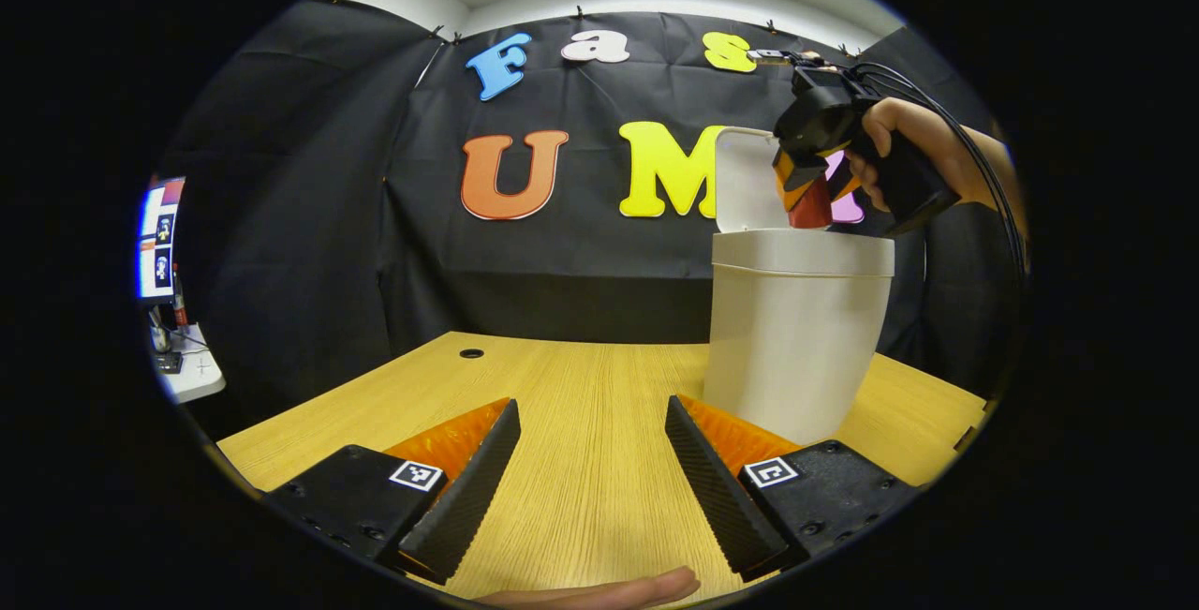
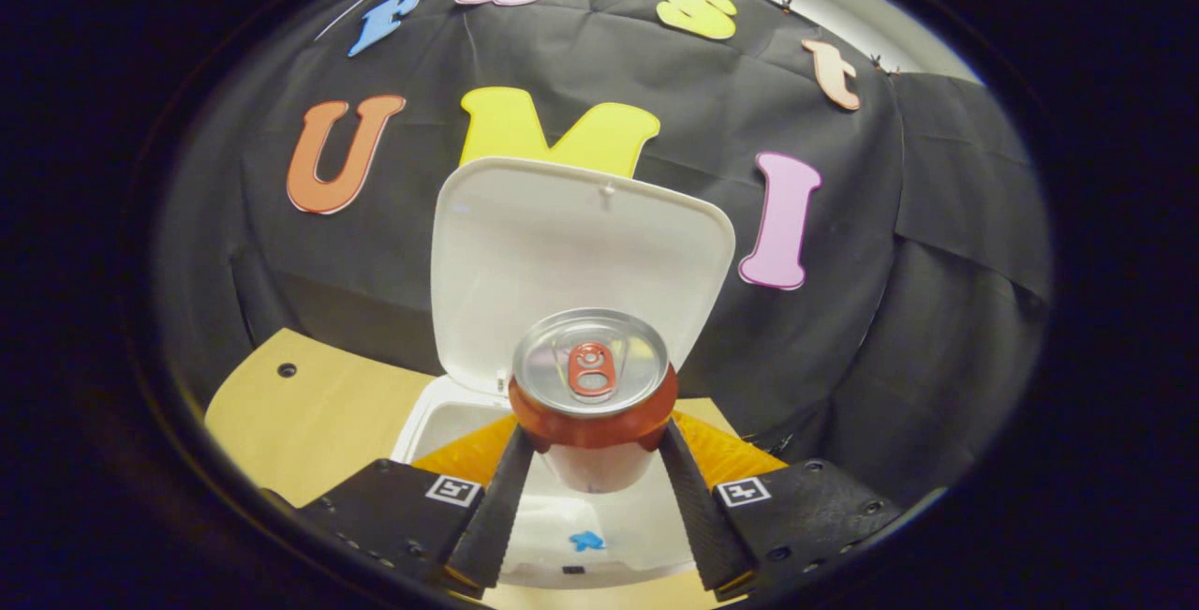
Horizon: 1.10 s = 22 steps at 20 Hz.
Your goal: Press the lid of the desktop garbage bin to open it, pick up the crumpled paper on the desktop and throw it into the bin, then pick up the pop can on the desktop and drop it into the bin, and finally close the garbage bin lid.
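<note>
The white garbage bin (image 1: pixel 796 329) stands on the wooden table (image 1: pixel 581 479) with its lid (image 1: pixel 745 181) swung up. A red pop can (image 1: pixel 811 209) hangs just over the bin's open mouth, and my right gripper (image 1: pixel 813 184), held by a hand (image 1: pixel 923 141), is shut on it. In the right gripper view, the can (image 2: pixel 592 376) sits upright between both fingers of my right gripper (image 2: pixel 594 432). The raised lid (image 2: pixel 581 235) is behind it and the bin's opening (image 2: pixel 440 423) below. My left gripper (image 1: pixel 591 404) is open and holds nothing, low over the table to the bin's left.
The table has a small round hole (image 1: pixel 471 353) near its far edge. A side desk with a lit screen (image 1: pixel 159 235) stands far left. Part of a hand (image 1: pixel 609 591) lies at the table's near edge. A small blue patch (image 2: pixel 587 541) shows inside the bin.
</note>
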Each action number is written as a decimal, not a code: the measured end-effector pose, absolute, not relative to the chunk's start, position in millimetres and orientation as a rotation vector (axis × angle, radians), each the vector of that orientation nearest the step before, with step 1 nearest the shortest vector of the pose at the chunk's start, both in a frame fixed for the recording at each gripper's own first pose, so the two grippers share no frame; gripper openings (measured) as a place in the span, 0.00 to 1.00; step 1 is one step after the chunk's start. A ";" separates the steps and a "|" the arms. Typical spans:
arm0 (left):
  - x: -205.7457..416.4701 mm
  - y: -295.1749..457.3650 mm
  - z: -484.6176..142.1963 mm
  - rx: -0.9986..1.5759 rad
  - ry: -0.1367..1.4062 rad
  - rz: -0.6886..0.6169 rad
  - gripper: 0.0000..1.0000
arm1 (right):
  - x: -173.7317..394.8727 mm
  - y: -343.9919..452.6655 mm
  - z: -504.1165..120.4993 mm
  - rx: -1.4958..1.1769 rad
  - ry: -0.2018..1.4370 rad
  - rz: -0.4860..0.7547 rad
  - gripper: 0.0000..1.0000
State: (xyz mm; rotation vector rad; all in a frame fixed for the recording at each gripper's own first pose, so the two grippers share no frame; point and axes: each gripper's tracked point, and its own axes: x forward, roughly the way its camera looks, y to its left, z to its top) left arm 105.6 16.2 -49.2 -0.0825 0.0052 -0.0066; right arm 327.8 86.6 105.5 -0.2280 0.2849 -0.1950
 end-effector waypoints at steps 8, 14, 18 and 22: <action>109.0 18.9 -56.4 -0.093 0.032 0.000 1.00 | 324.5 94.0 113.7 -0.183 0.262 -0.150 0.84; 111.6 19.6 -59.4 -0.081 0.034 0.007 1.00 | 324.2 94.1 116.5 -0.084 0.279 -0.119 0.81; 110.1 24.6 -56.8 -0.051 0.020 0.035 1.00 | 323.0 92.8 131.5 -0.069 0.254 -0.107 0.87; 110.2 22.1 -58.2 -0.042 0.020 0.032 1.00 | 321.7 98.7 150.3 -0.040 0.218 -0.071 0.88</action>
